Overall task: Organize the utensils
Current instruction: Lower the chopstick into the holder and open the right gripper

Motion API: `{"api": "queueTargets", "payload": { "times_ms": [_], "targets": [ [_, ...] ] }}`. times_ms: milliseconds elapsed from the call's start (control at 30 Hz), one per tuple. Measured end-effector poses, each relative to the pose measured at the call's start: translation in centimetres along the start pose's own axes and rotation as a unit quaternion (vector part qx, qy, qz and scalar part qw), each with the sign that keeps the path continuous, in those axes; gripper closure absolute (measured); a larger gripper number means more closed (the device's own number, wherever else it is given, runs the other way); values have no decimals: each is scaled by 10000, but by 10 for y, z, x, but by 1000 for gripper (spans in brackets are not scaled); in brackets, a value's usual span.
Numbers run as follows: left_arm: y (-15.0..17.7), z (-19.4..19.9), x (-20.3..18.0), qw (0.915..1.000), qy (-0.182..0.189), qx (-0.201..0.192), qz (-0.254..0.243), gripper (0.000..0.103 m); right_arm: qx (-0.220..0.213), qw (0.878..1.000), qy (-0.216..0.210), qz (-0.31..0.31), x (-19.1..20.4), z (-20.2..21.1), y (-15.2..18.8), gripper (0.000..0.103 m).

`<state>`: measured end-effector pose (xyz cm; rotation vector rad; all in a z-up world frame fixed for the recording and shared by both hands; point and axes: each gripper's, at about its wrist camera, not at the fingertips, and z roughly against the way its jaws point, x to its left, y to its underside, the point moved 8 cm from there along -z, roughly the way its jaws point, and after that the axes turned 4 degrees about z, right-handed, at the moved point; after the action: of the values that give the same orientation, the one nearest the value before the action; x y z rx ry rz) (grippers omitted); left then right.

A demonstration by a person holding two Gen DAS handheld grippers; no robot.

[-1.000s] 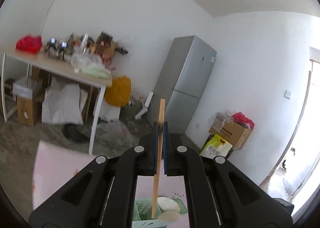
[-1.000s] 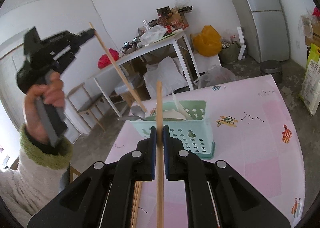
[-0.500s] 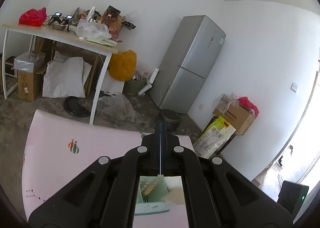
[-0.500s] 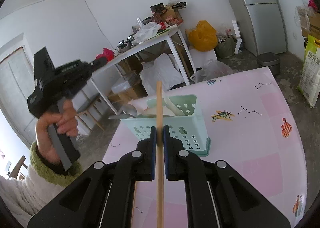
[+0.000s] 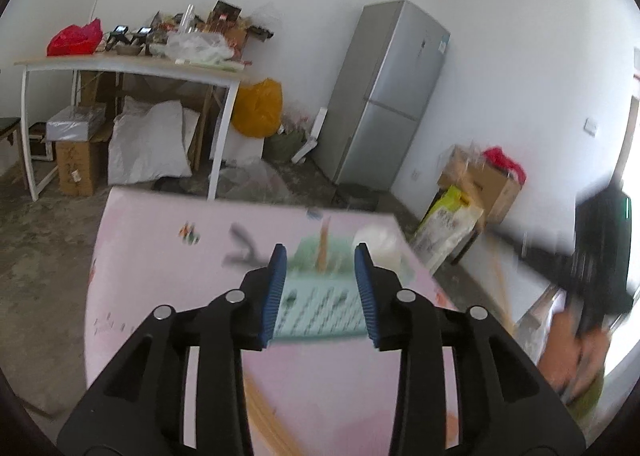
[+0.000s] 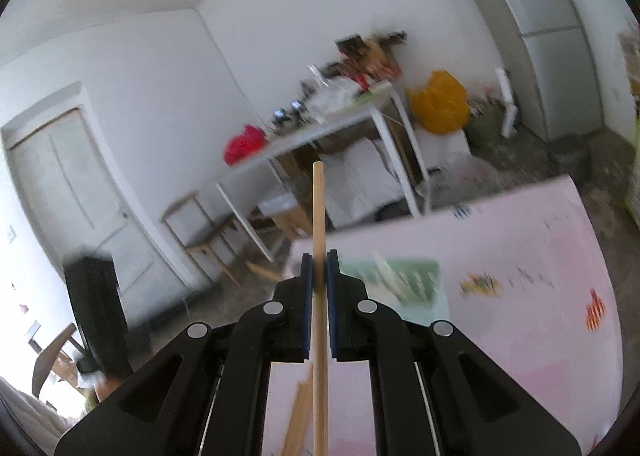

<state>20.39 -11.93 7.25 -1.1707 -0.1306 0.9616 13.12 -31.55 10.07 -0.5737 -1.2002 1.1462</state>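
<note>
Presently, in the left wrist view, the left gripper [image 5: 321, 288] has its jaws partway apart and opening, with nothing gripped between the blue pads [image 5: 276, 294]. Seen through the gap is a mint-green utensil basket [image 5: 320, 308], blurred, standing on the pink tabletop [image 5: 160, 276] toward its far right corner. One wooden chopstick [image 5: 323, 244] stands upright in the basket, and a white rounded item [image 5: 378, 246], too blurred to identify, sits at the basket's right side. Further loose chopsticks [image 5: 264, 420] lie on the tabletop at its near edge, under the gripper. At the right edge of the view a hand [image 5: 576, 352] holds the right gripper's black body, blurred. Behind the tabletop are a white side table [image 5: 132, 68] loaded with clutter and a grey refrigerator [image 5: 384, 96].

In the right wrist view, the right gripper [image 6: 319, 292] is clamped narrowly on a single wooden chopstick [image 6: 319, 216], which runs straight up between the pads and projects well beyond the fingertips. The basket [image 6: 404, 280] appears just right of the fingertips, blurred, on the tabletop [image 6: 540, 296] near its far left edge. A bundle of chopsticks [image 6: 300, 416] lies on the tabletop at the near edge, beneath the gripper. A white door [image 6: 76, 192] occupies the left wall.
</note>
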Motion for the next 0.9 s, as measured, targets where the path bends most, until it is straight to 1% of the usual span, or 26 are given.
{"api": "queueTargets", "payload": {
  "times_ms": [100, 233, 300, 400, 467, 600, 667, 700, 733, 800, 900],
  "targets": [
    [27, 10, 14, 9997, -163, 203, -1, 67, -242, 9994, -245, 97, 10, -9, -23, 96],
    [64, 25, 43, 9974, -568, 432, 42, 67, -599, 9968, -474, 214, 21, -33, -57, 96],
    [73, 32, 56, 9963, -702, 460, 173, 67, -777, 9954, -436, 341, 25, -46, -69, 96],
    [82, 42, 76, 9943, -829, 456, 485, 67, -999, 9937, -256, 429, 23, -73, -87, 96],
    [85, 49, 86, 9932, -912, 422, 588, 67, -1118, 9929, -38, 417, 16, -91, -95, 96],
    [85, 55, 98, 9919, -1074, 365, 564, 67, -1138, 9918, 392, 421, 2, -122, -99, 96],
    [85, 55, 102, 9918, -1074, 361, 599, 67, -1070, 9910, 626, 503, -5, -136, -94, 96],
    [84, 54, 101, 9917, -1068, 363, 617, 67, -1032, 9909, 673, 537, -5, -140, -93, 96],
    [84, 54, 103, 9916, -1065, 372, 630, 67, -929, 9909, 768, 599, -8, -148, -87, 96],
    [84, 51, 104, 9916, -1060, 388, 637, 67, -803, 9910, 857, 641, -12, -159, -82, 96],
    [86, 48, 106, 9913, -1047, 425, 677, 67, -729, 9925, 823, 539, -15, -162, -78, 96]
  ]
}}
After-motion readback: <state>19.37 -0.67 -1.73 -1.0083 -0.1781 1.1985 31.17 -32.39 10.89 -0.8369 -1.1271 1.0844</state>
